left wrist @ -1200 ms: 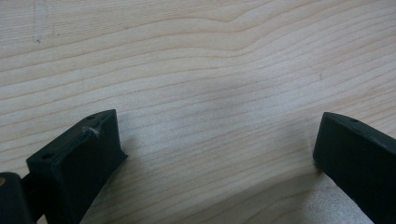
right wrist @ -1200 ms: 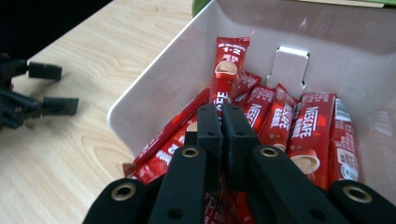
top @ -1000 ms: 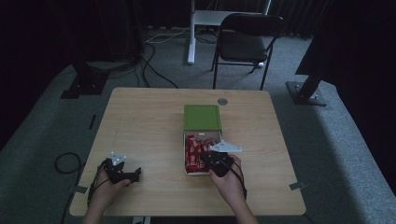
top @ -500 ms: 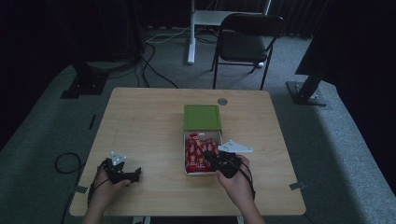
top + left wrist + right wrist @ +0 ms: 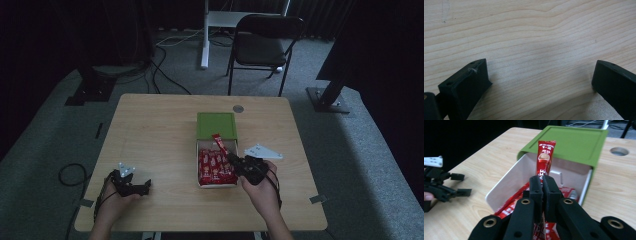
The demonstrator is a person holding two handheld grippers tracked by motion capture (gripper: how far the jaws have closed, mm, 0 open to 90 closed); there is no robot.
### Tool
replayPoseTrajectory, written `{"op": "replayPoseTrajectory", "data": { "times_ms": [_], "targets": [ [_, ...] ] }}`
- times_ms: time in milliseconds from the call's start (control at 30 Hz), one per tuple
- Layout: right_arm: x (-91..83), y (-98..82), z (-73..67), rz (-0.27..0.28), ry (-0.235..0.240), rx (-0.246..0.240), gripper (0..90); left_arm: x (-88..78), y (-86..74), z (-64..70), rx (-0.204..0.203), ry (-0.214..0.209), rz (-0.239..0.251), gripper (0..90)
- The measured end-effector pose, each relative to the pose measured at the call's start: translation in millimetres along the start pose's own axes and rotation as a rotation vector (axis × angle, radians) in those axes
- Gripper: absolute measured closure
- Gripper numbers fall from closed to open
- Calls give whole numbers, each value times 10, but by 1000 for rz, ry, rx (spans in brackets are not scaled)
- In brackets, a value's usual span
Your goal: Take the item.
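Note:
A white box [image 5: 198,150] with a green lid [image 5: 216,125] slid back sits mid-table and holds several red coffee stick packets [image 5: 215,169]. My right gripper [image 5: 231,156] is shut on one red packet [image 5: 219,142], which stands lifted above the box. In the right gripper view that red packet [image 5: 545,160] rises upright from between the closed jaws of the right gripper [image 5: 542,178], in front of the green lid [image 5: 571,141]. My left gripper [image 5: 145,185] rests on the table near its front left, open. In the left gripper view the left gripper [image 5: 539,78] has bare wood between its jaws.
The wooden table [image 5: 150,130] has a round cable hole [image 5: 238,108] behind the box. A black folding chair [image 5: 265,45] and a white stand [image 5: 206,35] are on the floor beyond it. Cables lie on the floor at left.
My right gripper has risen from the box and moved right, drawing one red packet up out of the pile. The left hand has stayed put.

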State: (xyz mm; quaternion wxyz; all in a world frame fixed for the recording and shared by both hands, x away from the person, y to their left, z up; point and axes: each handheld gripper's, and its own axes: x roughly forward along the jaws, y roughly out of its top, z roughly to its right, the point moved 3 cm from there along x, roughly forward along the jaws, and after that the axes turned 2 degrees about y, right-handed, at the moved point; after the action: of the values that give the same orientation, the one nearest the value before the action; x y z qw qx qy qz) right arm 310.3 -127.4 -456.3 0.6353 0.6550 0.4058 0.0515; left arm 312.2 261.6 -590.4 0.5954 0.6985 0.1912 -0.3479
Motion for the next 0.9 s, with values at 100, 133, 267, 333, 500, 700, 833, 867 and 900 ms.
{"op": "replayPoseTrajectory", "data": {
  "times_ms": [100, 133, 267, 333, 500, 700, 833, 867, 900],
  "targets": [
    [-34, 22, 74, 8, -20, 7, 868, 1, 0, 0, -1, 0, 1, 17],
    [-47, 28, 99, 13, -27, 17, 868, 1, 0, 0, -1, 0, 1, 16],
    [-111, 47, 196, 25, -54, 24, 868, 1, 0, 0, 0, 0, 1, 16],
    [-145, 47, 240, 33, -64, 30, 868, 1, 0, 0, 0, 0, 1, 16],
    [-234, 26, 366, 48, -108, 43, 867, 1, 0, 0, -1, 0, 2, 17],
    [-337, -2, 539, 66, -152, 65, 867, 1, 0, 0, -1, 0, 1, 17],
    [-385, -32, 641, 71, -178, 73, 867, 1, 0, 0, 0, 0, 1, 17],
    [-396, -41, 664, 73, -184, 77, 867, 1, 0, 0, -1, 0, 1, 16],
    [-407, -52, 688, 74, -192, 77, 866, 1, 0, 0, 0, 0, 1, 17]
  ]
}}
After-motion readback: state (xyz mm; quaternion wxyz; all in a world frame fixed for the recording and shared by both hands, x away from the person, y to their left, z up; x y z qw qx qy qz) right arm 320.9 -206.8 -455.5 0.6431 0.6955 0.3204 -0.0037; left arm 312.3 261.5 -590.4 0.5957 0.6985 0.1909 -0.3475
